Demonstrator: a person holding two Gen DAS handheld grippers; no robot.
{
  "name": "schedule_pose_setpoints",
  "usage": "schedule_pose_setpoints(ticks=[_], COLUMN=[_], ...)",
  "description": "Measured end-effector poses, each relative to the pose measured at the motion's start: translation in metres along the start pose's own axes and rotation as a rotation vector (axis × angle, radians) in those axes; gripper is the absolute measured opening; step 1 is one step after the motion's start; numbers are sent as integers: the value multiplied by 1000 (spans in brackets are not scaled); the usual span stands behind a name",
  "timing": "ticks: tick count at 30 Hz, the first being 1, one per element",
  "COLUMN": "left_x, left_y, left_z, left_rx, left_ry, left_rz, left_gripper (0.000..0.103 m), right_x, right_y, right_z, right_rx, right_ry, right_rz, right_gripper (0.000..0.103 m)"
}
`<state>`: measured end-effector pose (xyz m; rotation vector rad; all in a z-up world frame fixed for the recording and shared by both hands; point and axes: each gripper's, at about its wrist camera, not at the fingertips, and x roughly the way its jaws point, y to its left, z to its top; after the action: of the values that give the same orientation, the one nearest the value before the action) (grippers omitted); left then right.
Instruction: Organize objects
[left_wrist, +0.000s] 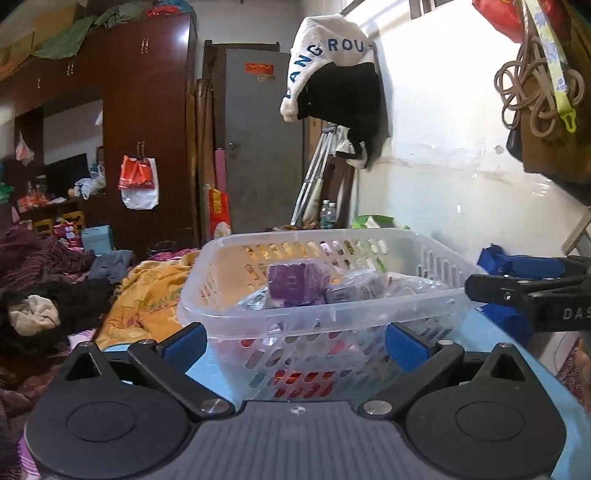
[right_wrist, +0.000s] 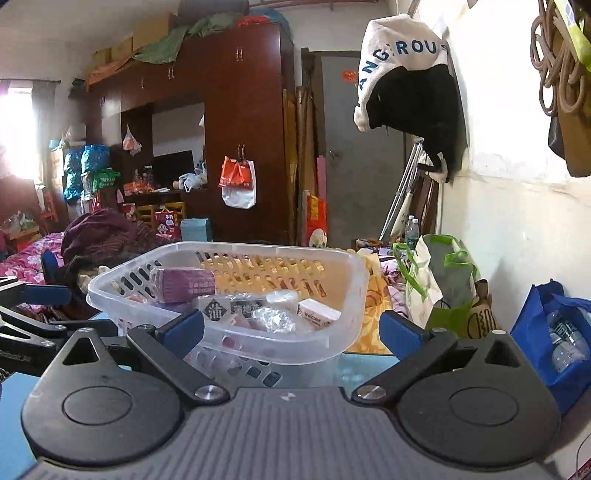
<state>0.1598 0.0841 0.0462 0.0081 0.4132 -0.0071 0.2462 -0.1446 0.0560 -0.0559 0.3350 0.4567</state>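
Basket (left_wrist: 325, 317) loaded; both grippers spread wide, holding nothing.
Left gripper (left_wrist: 295, 341) and right gripper (right_wrist: 291, 332) could nudge the light basket at twelve o'clock, spilling its purple box (left_wrist: 291, 284).

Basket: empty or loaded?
Loaded. The basket holds a purple box, a white box and wrapped packets.

The clear plastic basket (left_wrist: 321, 295) blocks the way straight ahead at 12 o'clock from the left gripper (left_wrist: 295, 341), whose spread jaws hold nothing. Its top is open, though a purple box (left_wrist: 291, 282) and packets crowd the inside. At 3 o'clock the right gripper (left_wrist: 532, 291) hems in the basket's rim. From that gripper's view, a blue bag (right_wrist: 554, 332) stands at 3 o'clock, and bare blue tabletop (right_wrist: 354, 369) lies between the fingers.
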Motion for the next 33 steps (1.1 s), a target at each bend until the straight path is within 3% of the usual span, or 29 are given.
schedule_pose_setpoints(ticks=[33], left_x=[-3], left_y=[-1], left_z=[1], left_rx=[-14], left_ry=[1], left_rz=[20], left_gripper=[103], right_x=[-1], right_y=[-3], right_z=[-9], right_rx=[1], right_ry=[-13], right_rz=[-20], right_gripper=[103])
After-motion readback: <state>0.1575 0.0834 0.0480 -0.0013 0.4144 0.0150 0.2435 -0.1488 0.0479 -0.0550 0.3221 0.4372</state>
